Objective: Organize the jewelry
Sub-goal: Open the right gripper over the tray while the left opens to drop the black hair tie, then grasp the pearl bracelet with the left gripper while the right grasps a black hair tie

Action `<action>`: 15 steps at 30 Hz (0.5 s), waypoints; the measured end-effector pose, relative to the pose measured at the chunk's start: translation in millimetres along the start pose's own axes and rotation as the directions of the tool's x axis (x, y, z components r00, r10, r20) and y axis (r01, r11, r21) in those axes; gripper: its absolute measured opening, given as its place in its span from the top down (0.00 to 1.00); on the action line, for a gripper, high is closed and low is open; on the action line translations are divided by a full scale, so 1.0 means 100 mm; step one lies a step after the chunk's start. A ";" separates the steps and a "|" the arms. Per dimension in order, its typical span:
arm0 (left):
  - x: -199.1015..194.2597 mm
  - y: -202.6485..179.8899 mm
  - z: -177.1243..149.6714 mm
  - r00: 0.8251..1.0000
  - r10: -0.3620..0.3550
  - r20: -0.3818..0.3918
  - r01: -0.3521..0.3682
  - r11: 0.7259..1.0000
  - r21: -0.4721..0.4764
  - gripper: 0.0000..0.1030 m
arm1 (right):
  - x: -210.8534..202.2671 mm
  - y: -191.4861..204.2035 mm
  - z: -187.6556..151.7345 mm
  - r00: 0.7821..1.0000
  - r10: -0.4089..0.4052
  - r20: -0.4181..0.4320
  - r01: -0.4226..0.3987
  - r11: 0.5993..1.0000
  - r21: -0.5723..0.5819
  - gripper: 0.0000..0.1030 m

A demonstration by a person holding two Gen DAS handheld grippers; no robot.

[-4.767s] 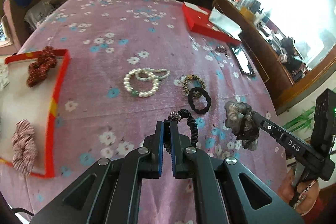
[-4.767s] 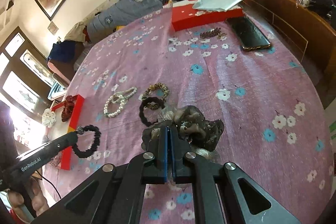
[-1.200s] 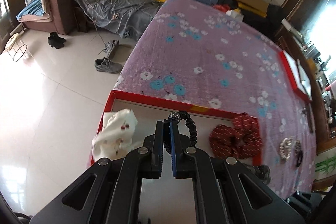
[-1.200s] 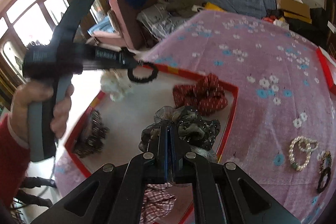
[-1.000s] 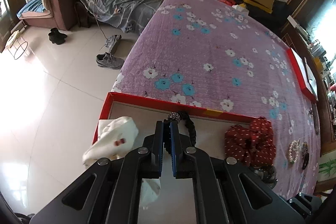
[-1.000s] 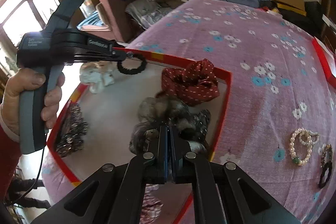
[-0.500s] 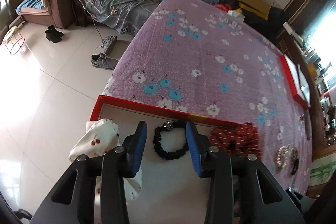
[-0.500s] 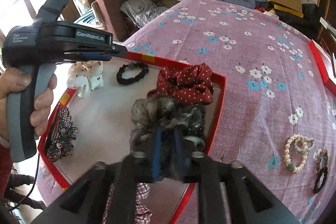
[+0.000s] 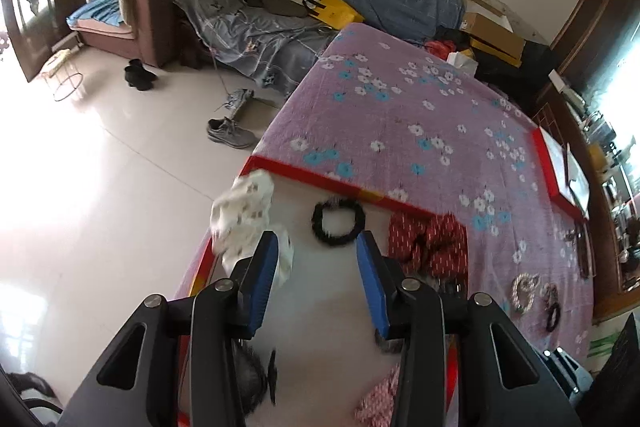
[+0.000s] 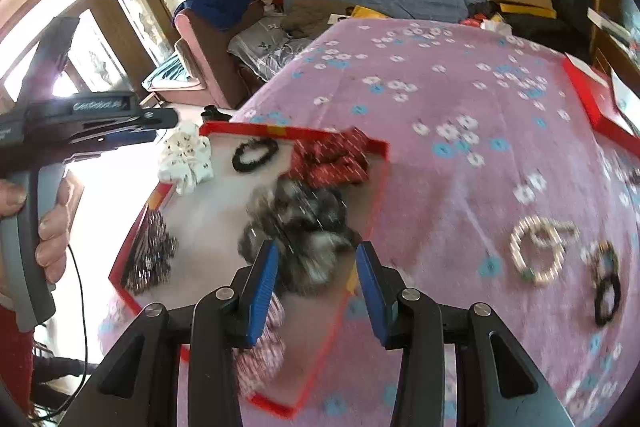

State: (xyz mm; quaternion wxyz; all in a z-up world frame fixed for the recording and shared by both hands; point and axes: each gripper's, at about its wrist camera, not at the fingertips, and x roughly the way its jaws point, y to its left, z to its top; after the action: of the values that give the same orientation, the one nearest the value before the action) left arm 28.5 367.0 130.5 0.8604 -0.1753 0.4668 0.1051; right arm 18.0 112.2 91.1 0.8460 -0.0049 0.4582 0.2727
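A red-rimmed tray (image 10: pixel 376 187) lies at the edge of the flowered purple cloth. In it rest a black hair tie (image 9: pixel 338 222), a red dotted scrunchie (image 9: pixel 432 243), a white scrunchie (image 9: pixel 244 211) and a grey scrunchie (image 10: pixel 304 223). My left gripper (image 9: pixel 316 247) hangs open above the black hair tie (image 10: pixel 254 151), touching nothing. My right gripper (image 10: pixel 317 251) is above the grey scrunchie; its jaws are opening and the pads are clear of it. The left gripper (image 10: pixel 164 126) also shows in the right wrist view, held by a hand (image 10: pixel 48 227).
Pearl bracelets (image 10: pixel 538 255), a patterned hair tie (image 10: pixel 604 253) and a black hair tie (image 10: pixel 608 299) lie on the cloth right of the tray. A dark sequin scrunchie (image 10: pixel 150 255) and a pink checked one (image 10: pixel 260 347) are in the tray. A red box (image 10: pixel 596 103) sits far right. Floor lies left of the table.
Both grippers went from shut to open. The black hair tie and the grey scrunchie dropped into the tray, and both grippers lifted away from them.
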 end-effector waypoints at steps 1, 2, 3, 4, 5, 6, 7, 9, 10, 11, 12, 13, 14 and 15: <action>-0.04 -0.05 -0.07 1.000 0.005 -0.005 -0.005 1.000 0.006 0.61 | -0.04 -0.06 -0.06 1.000 -0.001 -0.003 0.002 1.000 0.008 0.57; -0.06 -0.09 -0.12 1.000 0.009 -0.007 -0.009 1.000 0.010 0.61 | -0.09 -0.11 -0.11 1.000 -0.004 -0.006 0.005 1.000 0.018 0.57; -0.09 -0.14 -0.18 1.000 0.013 -0.008 -0.013 1.000 0.017 0.61 | -0.13 -0.18 -0.18 1.000 -0.009 -0.009 0.009 1.000 0.029 0.57; -0.11 -0.20 -0.22 1.000 0.014 -0.009 -0.014 1.000 0.024 0.61 | -0.17 -0.25 -0.23 1.000 -0.012 -0.011 0.013 0.999 0.038 0.57; -0.13 -0.28 -0.27 1.000 0.011 -0.011 -0.011 0.999 0.036 0.61 | -0.23 -0.34 -0.31 1.000 -0.018 -0.015 0.019 0.998 0.055 0.57; -0.15 -0.34 -0.31 1.000 0.007 -0.012 -0.006 0.999 0.046 0.61 | -0.26 -0.40 -0.35 1.000 -0.023 -0.017 0.024 0.998 0.066 0.57; -0.18 -0.46 -0.37 1.000 -0.001 -0.013 0.002 0.998 0.064 0.61 | -0.32 -0.50 -0.42 0.999 -0.030 -0.019 0.031 0.996 0.081 0.57; -0.20 -0.64 -0.44 1.000 -0.014 -0.012 0.015 0.996 0.088 0.61 | -0.43 -0.68 -0.54 0.999 -0.048 -0.021 0.050 0.993 0.109 0.57; -0.20 -0.76 -0.48 1.000 -0.024 -0.014 0.025 0.994 0.104 0.61 | -0.49 -0.77 -0.60 0.998 -0.057 -0.020 0.059 0.991 0.122 0.57; -0.20 -0.87 -0.51 0.999 -0.033 -0.019 0.035 0.992 0.117 0.61 | -0.57 -0.88 -0.66 0.997 -0.069 -0.018 0.071 0.988 0.141 0.57; -0.19 -0.99 -0.56 0.999 -0.044 -0.027 0.047 0.990 0.132 0.61 | -0.62 -0.96 -0.71 0.997 -0.077 -0.017 0.079 0.985 0.154 0.57; -0.17 -1.15 -0.61 0.997 -0.060 -0.039 0.065 0.987 0.150 0.61 | -0.67 -1.06 -0.75 0.996 -0.087 -0.016 0.088 0.982 0.169 0.57; -0.15 -1.28 -0.64 0.996 -0.070 -0.050 0.078 0.983 0.163 0.61 | -0.73 -1.17 -0.81 0.995 -0.099 -0.015 0.100 0.978 0.185 0.57; -0.13 -1.39 -0.68 0.995 -0.080 -0.060 0.090 0.980 0.176 0.61 | -0.77 -1.26 -0.85 0.994 -0.109 -0.015 0.109 0.974 0.196 0.57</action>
State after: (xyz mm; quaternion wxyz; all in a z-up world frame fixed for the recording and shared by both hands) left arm 17.3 212.7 135.6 0.8638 -0.1199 0.4889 0.0213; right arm -21.8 -51.6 71.4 0.8551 0.0530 0.4836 0.1792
